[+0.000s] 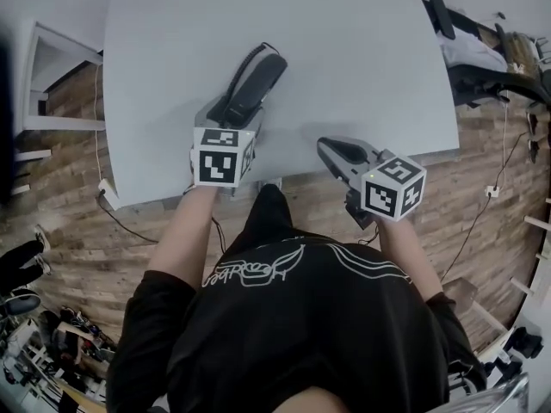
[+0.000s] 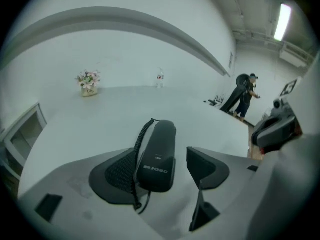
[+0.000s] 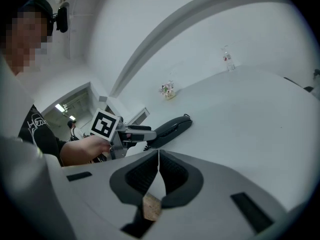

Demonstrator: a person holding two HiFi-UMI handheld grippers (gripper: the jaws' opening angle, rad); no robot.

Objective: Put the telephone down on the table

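White table w/ black telephone lying nr front edge; flowers & bottle far side.

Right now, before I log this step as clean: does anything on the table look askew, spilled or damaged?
Nothing stands out. The telephone lies on the table between the open left tongs, its coiled cord alongside; no spill or damage shows.

T-shirt: black, short sleeves | chest print: white line drawing, lettering

Black telephone handset, coiled cord attached. Lies flat on white table, upper centre of frame.
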